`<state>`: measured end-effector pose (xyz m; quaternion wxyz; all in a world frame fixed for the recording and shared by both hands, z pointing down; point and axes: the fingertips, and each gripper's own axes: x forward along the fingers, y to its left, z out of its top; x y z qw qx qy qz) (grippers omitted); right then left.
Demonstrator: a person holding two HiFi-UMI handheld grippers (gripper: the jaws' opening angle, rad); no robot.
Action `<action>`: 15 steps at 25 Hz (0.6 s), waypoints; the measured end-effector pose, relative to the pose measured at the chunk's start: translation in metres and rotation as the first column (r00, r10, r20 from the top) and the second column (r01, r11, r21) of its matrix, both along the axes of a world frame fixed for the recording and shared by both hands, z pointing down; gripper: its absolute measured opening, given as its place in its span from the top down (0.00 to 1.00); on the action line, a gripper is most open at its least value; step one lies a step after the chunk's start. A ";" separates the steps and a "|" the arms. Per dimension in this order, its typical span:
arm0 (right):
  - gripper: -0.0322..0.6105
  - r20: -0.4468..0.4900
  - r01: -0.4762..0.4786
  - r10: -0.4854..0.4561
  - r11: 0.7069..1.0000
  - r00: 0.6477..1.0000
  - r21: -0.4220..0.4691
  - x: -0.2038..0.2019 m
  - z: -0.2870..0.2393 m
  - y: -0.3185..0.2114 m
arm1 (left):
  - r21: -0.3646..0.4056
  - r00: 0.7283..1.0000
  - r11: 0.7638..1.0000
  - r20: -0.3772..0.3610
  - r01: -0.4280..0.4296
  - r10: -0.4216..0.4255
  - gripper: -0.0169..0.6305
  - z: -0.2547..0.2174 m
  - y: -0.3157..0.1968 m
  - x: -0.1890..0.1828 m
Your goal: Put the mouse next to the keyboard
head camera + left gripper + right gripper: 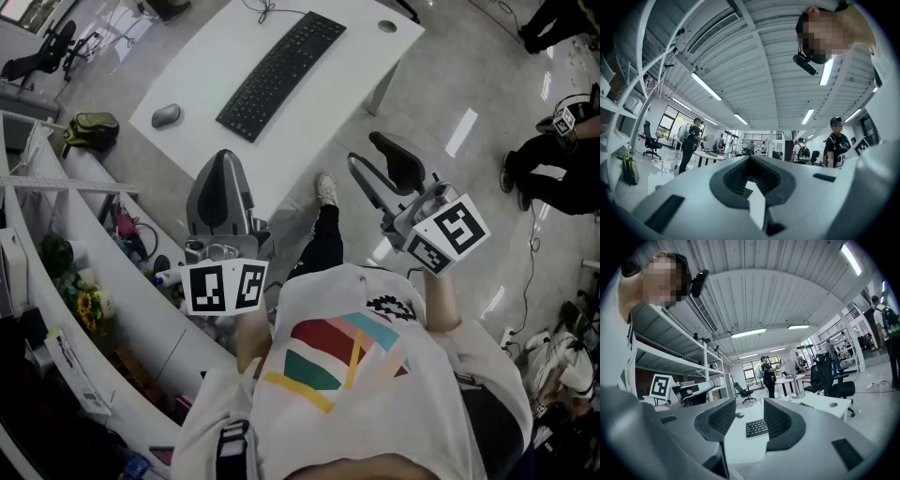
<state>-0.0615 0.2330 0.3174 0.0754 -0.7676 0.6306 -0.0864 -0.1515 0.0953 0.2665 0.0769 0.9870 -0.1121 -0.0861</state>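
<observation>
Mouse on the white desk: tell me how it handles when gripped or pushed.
The mouse looks small and domed, so probably light, though its rounded shell may slip between jaws. Lying flat on the smooth desk, it should slide, not roll.

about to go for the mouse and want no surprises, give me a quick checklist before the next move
1. Mouse in plain sight on the table: ok.
2. Mouse beside the keyboard: not ok, bare table lies between them.
3. Right gripper jaws apart, nothing between: ok.
4. Left gripper ready to grasp: not ok, jaws together.
5. A gripper at the mouse: not ok, both are short of the table's near edge.
</observation>
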 end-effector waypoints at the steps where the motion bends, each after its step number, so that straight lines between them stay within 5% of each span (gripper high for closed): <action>1: 0.69 0.009 -0.001 0.001 1.000 1.000 -0.002 0.016 -0.001 -0.014 | -0.002 1.000 1.000 0.004 0.000 0.000 0.91 0.001 -0.013 0.016; 9: 0.69 0.032 0.015 -0.013 0.999 0.999 -0.043 0.144 -0.017 -0.119 | 0.014 0.998 0.999 0.037 0.046 -0.046 0.91 0.007 -0.110 0.122; 15: 0.69 0.037 0.067 -0.063 0.993 0.997 -0.102 0.196 -0.010 -0.184 | -0.021 0.993 0.994 0.047 0.106 -0.105 0.91 0.009 -0.166 0.163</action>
